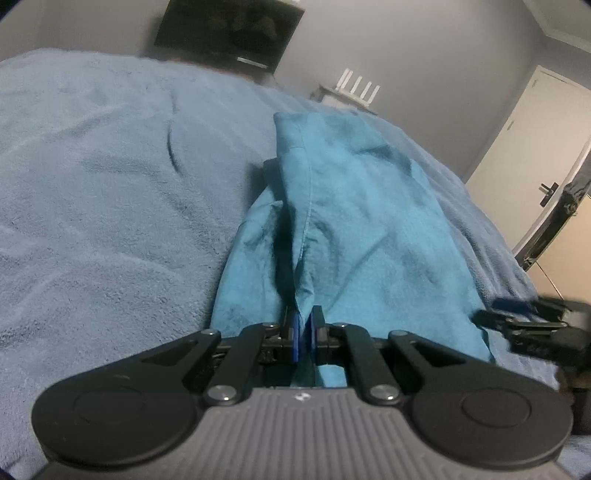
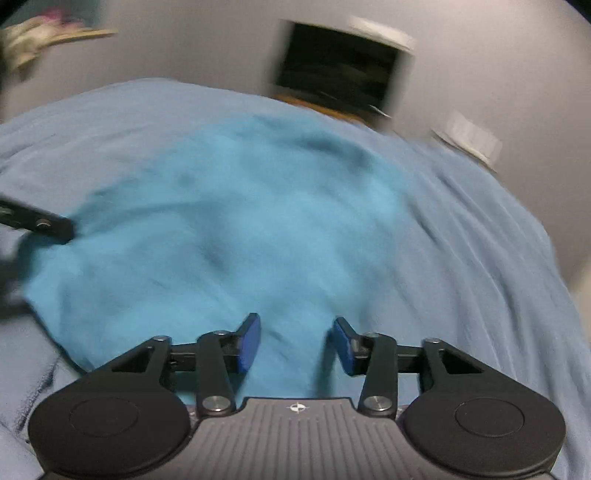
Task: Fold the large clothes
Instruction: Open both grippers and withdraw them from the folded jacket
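Note:
A turquoise garment (image 1: 354,221) lies on a light blue blanket (image 1: 103,192) that covers a bed. My left gripper (image 1: 305,332) is shut on a raised fold of the garment's near edge, with cloth pinched between its blue pads. My right gripper (image 2: 297,343) is open and empty, its jaws spread just above the garment's near edge (image 2: 236,229). The right wrist view is blurred by motion. The right gripper also shows in the left wrist view (image 1: 532,325) at the garment's right corner. The left gripper shows in the right wrist view (image 2: 40,221) at the garment's left side.
The blanket (image 2: 480,258) spreads wide around the garment. A dark framed picture (image 1: 229,29) hangs on the grey wall behind the bed. A small shelf with white items (image 1: 354,92) and a white door (image 1: 532,147) stand at the right.

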Motion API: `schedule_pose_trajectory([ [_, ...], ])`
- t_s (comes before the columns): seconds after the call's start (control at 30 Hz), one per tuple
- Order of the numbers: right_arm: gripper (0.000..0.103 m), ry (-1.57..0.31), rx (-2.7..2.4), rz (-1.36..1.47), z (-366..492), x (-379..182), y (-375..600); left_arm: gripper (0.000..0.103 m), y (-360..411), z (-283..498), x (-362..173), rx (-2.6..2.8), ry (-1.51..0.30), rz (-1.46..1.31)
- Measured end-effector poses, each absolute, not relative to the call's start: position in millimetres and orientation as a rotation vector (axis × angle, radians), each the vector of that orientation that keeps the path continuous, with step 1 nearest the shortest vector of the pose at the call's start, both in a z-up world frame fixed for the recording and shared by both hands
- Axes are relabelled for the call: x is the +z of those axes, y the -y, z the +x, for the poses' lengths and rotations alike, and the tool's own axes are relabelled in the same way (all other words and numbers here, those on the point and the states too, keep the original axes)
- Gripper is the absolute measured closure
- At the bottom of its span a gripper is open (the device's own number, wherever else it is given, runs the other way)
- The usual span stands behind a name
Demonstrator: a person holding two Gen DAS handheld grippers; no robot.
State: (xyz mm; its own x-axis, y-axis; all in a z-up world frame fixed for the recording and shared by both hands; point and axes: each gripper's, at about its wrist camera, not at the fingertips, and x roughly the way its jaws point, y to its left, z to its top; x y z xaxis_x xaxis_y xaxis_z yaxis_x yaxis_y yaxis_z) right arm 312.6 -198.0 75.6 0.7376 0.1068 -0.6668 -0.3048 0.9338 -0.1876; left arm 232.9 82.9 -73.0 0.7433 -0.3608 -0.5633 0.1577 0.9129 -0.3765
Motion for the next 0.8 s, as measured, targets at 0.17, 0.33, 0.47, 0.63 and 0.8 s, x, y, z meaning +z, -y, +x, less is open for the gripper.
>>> schedule_pose_trajectory([
  [0.17, 0.049, -0.752, 0.059, -0.055, 280.4, 99.0, 240.5, 0.094, -75.8, 209.5, -65.1, -0.238, -0.643, -0.248],
  [0.33, 0.040, -0.739, 0.085, 0.163, 232.5, 107.7, 246.6, 0.050, -77.0, 177.5, -48.5, -0.187, -0.619, -0.251],
  [0.47, 0.023, -0.710, 0.076, 0.240, 191.8, 109.4, 234.0, 0.028, -72.5, 144.9, -35.0, -0.169, -0.583, -0.227],
  [0.63, 0.004, -0.660, 0.059, 0.123, 162.1, 106.2, 201.3, 0.023, -59.5, 112.8, -33.6, -0.174, -0.648, -0.205],
  [0.8, 0.001, -0.663, 0.113, 0.052, 152.0, 102.0, 182.4, 0.017, -49.3, 95.5, -37.7, -0.152, -0.714, -0.162],
])
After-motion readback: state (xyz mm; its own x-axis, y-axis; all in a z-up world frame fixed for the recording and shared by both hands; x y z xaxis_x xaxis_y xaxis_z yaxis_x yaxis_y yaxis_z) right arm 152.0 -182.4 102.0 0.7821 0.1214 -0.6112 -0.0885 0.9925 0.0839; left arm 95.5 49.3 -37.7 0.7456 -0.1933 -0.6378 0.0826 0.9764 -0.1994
